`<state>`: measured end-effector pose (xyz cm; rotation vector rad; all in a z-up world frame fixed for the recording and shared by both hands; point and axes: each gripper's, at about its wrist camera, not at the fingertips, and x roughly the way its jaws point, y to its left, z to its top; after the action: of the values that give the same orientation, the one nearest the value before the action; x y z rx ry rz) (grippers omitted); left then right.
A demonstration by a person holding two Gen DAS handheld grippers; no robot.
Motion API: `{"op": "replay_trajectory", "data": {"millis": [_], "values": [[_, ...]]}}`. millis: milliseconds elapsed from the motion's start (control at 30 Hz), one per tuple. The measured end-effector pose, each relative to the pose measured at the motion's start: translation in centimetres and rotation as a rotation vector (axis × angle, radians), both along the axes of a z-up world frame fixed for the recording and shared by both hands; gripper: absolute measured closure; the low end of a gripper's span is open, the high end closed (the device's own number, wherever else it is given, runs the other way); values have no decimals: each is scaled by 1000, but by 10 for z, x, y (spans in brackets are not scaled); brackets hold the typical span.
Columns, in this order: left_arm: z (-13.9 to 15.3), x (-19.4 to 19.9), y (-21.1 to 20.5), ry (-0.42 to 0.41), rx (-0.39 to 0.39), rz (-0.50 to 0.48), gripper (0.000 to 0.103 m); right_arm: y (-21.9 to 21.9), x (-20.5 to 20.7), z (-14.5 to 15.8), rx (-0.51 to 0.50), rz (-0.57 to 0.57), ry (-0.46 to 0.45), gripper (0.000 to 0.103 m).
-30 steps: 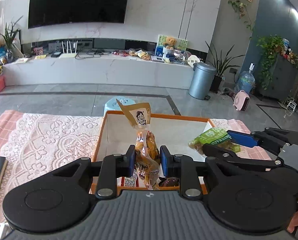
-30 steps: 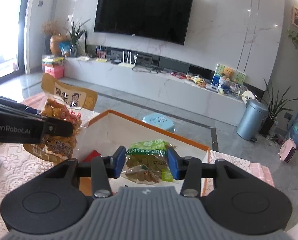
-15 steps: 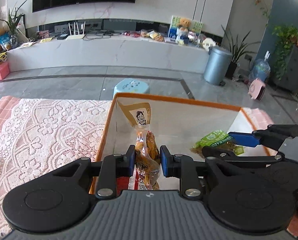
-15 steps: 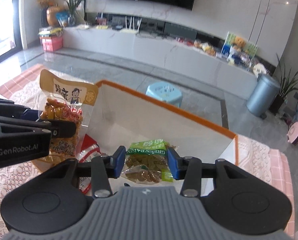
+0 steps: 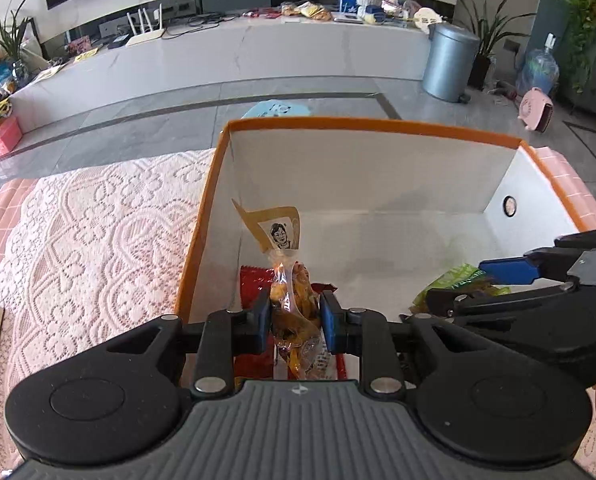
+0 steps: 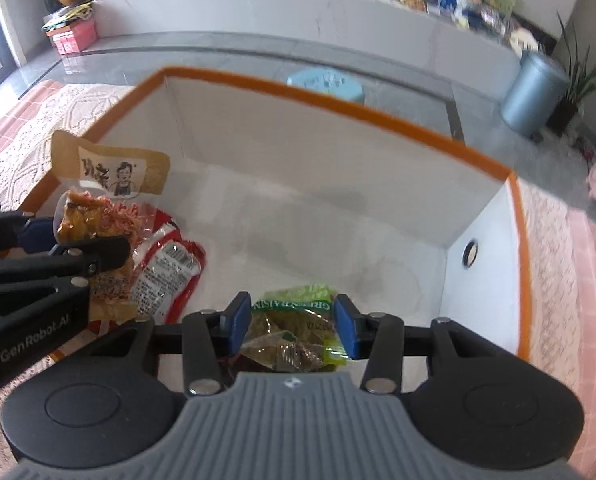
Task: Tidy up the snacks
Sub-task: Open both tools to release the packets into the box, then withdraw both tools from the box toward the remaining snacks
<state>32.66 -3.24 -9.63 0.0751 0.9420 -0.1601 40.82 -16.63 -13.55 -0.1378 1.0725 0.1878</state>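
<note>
Now dipping both packets below the orange rim of the box (image 5: pixel 378 126) instead of above it (release likely next): left hand-held gripper (image 5: pixel 294 322) clamping the peanut-coloured snack bag (image 5: pixel 294 300) lower centre, right hand-held gripper (image 6: pixel 292 328) pinching the green raisin packet (image 6: pixel 294 334).

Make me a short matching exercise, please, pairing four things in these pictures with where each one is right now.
Things:
1. raisin pack
2. tan-header bag
3. red packet
4. blue stool

Places:
A. lying on the floor of the box
B. on the room floor beyond the box
C. clamped in the left gripper
D. clamped in the right gripper

Pairs: 1-D, 2-C, 3-A, 4-B
</note>
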Motion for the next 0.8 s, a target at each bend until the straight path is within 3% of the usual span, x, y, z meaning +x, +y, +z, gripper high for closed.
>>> {"op": "replay_trajectory", "data": {"millis": [233,333,567,700,800], "values": [[-1,1,-1,38,14,-18,72,-1,7,-4,27,-27,56,57],[0,0,-5,31,52,-15,72,6,2,-3,-8,-3,46,55],[12,-12,-10,-24,99,-56,55,14,-10,7,-67,41,-4,47],[25,-19,-7,-56,105,-50,37,8,-11,19,-71,21,-33,33],[38,-26,-4,-79,110,-49,32,-1,-18,33,-55,17,-62,27]]}}
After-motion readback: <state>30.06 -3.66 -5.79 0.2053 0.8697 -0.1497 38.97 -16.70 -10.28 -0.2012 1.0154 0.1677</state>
